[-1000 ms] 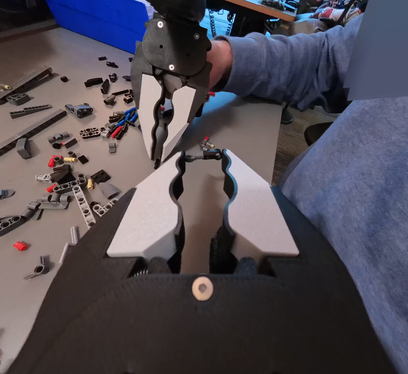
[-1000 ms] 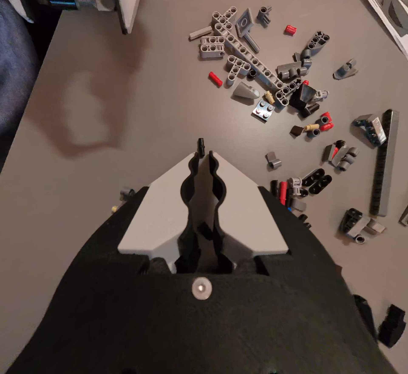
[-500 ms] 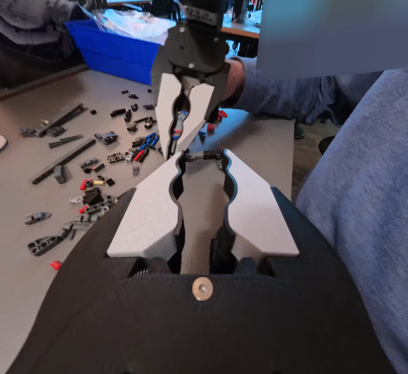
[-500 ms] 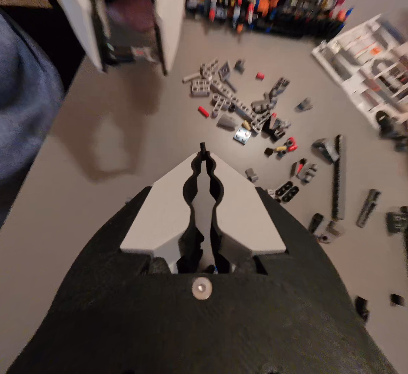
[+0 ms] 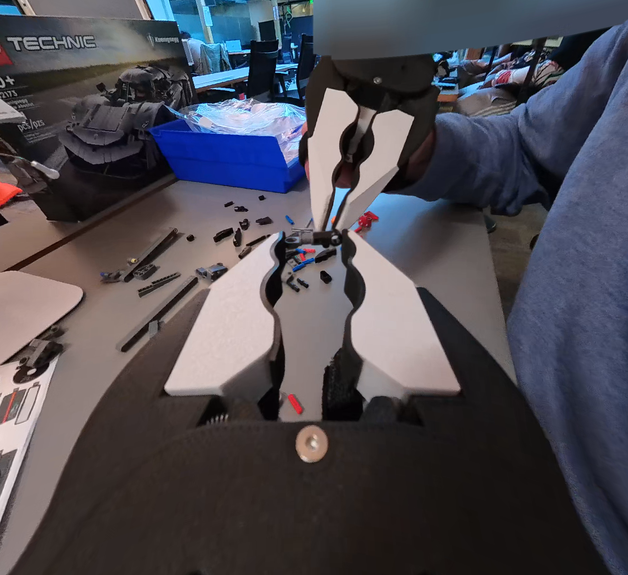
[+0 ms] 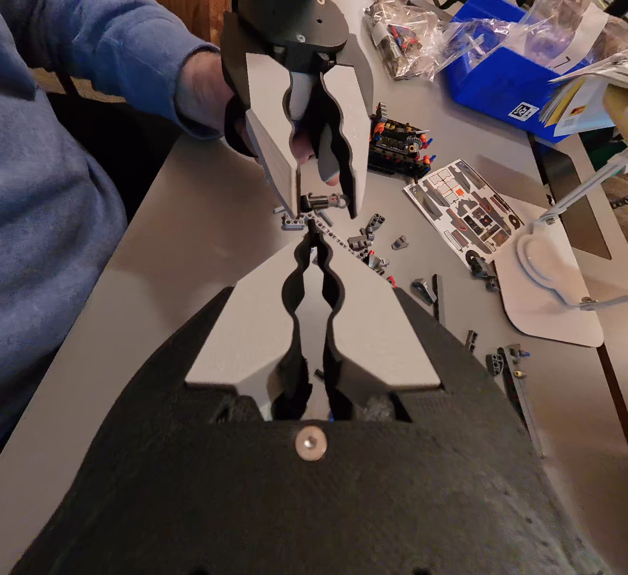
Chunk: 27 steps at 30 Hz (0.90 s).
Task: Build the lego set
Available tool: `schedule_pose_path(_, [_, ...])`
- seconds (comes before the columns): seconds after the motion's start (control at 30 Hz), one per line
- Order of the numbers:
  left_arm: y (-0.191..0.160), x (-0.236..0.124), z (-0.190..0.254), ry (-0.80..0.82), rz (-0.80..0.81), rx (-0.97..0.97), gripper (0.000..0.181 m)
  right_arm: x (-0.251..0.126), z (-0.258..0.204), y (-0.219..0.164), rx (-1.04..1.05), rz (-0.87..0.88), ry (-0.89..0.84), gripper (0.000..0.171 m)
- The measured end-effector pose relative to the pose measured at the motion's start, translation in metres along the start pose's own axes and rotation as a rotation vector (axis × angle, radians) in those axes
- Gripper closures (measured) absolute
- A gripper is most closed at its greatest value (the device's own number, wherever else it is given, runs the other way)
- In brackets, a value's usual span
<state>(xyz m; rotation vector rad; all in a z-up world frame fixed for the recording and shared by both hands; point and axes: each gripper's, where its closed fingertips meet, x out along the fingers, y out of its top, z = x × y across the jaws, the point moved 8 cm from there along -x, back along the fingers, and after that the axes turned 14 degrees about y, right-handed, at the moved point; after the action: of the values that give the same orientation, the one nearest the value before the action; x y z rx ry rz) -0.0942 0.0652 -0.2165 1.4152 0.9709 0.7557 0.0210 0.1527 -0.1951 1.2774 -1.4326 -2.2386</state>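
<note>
My left gripper (image 5: 312, 237) is shut on a small black and grey connector piece (image 5: 314, 238), held crosswise between its fingertips above the grey table (image 5: 424, 253). My right gripper (image 6: 312, 237) is shut on a short black pin (image 6: 311, 226). The pin's tip meets the connector piece (image 6: 323, 201) from below. In the left wrist view the right gripper (image 5: 334, 227) comes down from above onto the piece's right end. In the right wrist view the left gripper (image 6: 324, 209) faces mine, with a hand in a blue sleeve behind it.
Loose black, grey, red and blue parts (image 5: 238, 236) and a long black beam (image 5: 159, 314) lie on the table. A blue bin (image 5: 231, 161) and the set's box (image 5: 85, 100) stand behind. A part-built black model (image 6: 397, 147), sticker sheet (image 6: 465, 212) and white stand base (image 6: 550, 287) lie right. Both grippers' tips are close together, under 4 cm apart. Left tips and right tips are each some 25 cm from the part-built black model (image 6: 397, 147).
Both grippers have tilted up from the table. The right gripper has brought its pin from over the table to the piece held in the left gripper. Both grips are unchanged.
</note>
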Motion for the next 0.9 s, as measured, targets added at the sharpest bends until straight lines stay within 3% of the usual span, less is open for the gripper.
schedule_pose_path(0.03, [0.0000, 0.0008, -0.0003, -0.004, -0.001, 0.003, 0.151, -0.0009, 0.0005, -0.0003, -0.001, 0.005, -0.008, 0.170])
schedule_pose_path(0.67, [-0.0017, 0.0050, -0.0063, 0.004, 0.015, 0.027, 0.151, -0.0038, 0.0012, 0.0001, 0.006, 0.058, -0.027, 0.171])
schedule_pose_path(0.9, [0.0052, 0.0023, -0.0069, -0.043, 0.100, -0.073, 0.151, -0.0095, 0.0000, 0.0066, 0.018, 0.154, -0.018, 0.171])
